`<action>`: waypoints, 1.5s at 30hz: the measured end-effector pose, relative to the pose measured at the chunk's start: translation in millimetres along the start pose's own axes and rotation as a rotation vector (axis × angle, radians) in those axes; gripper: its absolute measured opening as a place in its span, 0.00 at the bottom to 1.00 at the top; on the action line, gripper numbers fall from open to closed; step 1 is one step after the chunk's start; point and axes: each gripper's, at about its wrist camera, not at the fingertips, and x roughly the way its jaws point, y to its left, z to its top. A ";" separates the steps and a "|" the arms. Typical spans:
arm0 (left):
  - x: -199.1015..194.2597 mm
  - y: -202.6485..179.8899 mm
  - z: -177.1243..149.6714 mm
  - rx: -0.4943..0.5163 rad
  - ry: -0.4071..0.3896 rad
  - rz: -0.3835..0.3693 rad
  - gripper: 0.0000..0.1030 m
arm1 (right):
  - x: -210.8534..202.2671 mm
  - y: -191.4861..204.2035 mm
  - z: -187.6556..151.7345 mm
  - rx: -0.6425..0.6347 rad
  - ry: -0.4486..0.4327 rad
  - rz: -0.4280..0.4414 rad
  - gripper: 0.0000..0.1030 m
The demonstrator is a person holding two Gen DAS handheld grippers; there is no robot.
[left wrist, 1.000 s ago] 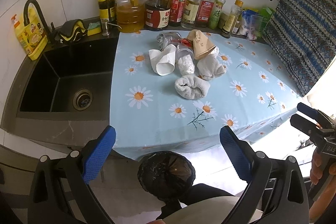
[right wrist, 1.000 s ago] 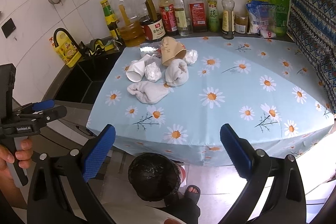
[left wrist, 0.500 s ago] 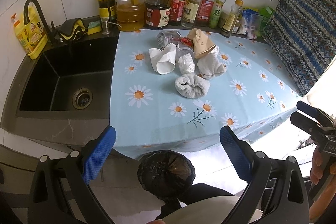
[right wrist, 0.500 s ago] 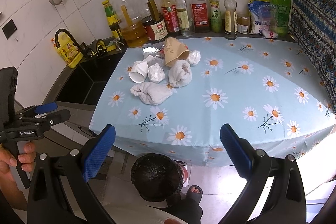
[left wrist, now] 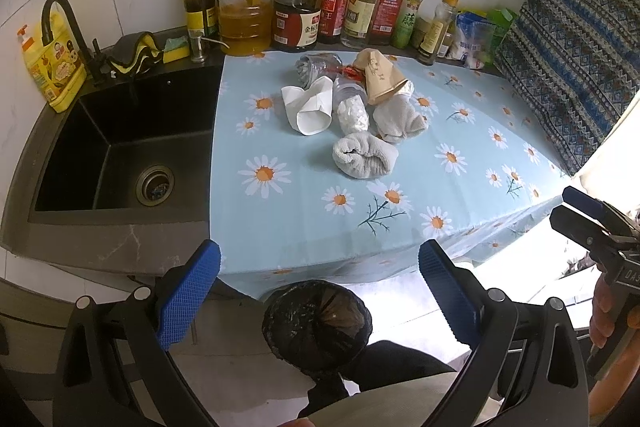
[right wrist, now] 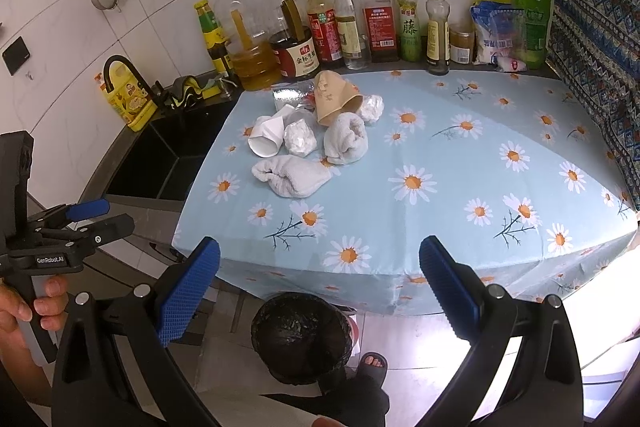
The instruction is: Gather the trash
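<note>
A pile of trash lies at the back left of the daisy tablecloth [left wrist: 304,215]: a white paper cup [left wrist: 310,107], a brown paper cup [left wrist: 380,79], crumpled tissue wads [left wrist: 366,155], a crushed clear plastic bottle [left wrist: 352,109]. The same pile shows in the right wrist view, with the white cup [right wrist: 267,137] and brown cup [right wrist: 336,99]. A bin lined with a black bag [left wrist: 318,325] stands on the floor below the table's front edge. My left gripper [left wrist: 320,291] and right gripper [right wrist: 320,287] are both open and empty, held off the table's front edge above the bin [right wrist: 302,337].
A black sink [left wrist: 116,147] with a tap lies left of the table. Oil and sauce bottles [left wrist: 340,11] line the back wall. Bags of food [right wrist: 508,31] stand at the back right. A patterned cloth [left wrist: 576,47] hangs on the right. A sandalled foot [right wrist: 372,365] is by the bin.
Both grippers have drifted slightly; the table and trash pile look a little lower and nearer in the views. Nothing was grasped or moved.
</note>
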 end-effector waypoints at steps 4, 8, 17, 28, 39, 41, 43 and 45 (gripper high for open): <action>0.8 1.2 0.4 -0.004 0.006 -0.004 0.94 | -0.7 1.3 -1.7 0.015 0.006 0.015 0.96; 3.4 1.4 2.1 0.001 0.010 -0.007 0.94 | 0.0 0.7 -1.5 0.016 0.006 0.016 0.96; 26.7 -0.2 12.3 -0.022 0.033 -0.025 0.94 | 19.1 -10.0 12.5 0.001 0.036 0.025 0.96; 83.3 -6.5 42.0 -0.096 0.128 -0.076 0.94 | 83.6 -46.5 57.0 0.025 0.125 0.160 0.90; 153.5 -14.8 74.2 -0.137 0.202 -0.112 0.93 | 178.7 -79.3 104.9 0.050 0.256 0.256 0.90; 170.1 -19.5 79.7 -0.127 0.224 -0.101 0.92 | 193.1 -82.3 111.2 0.049 0.275 0.277 0.88; 184.1 -22.9 83.8 -0.118 0.241 -0.100 0.92 | 209.7 -85.3 119.0 0.044 0.294 0.281 0.84; 197.4 -26.0 88.3 -0.118 0.258 -0.114 0.92 | 221.6 -87.6 124.4 0.048 0.307 0.286 0.81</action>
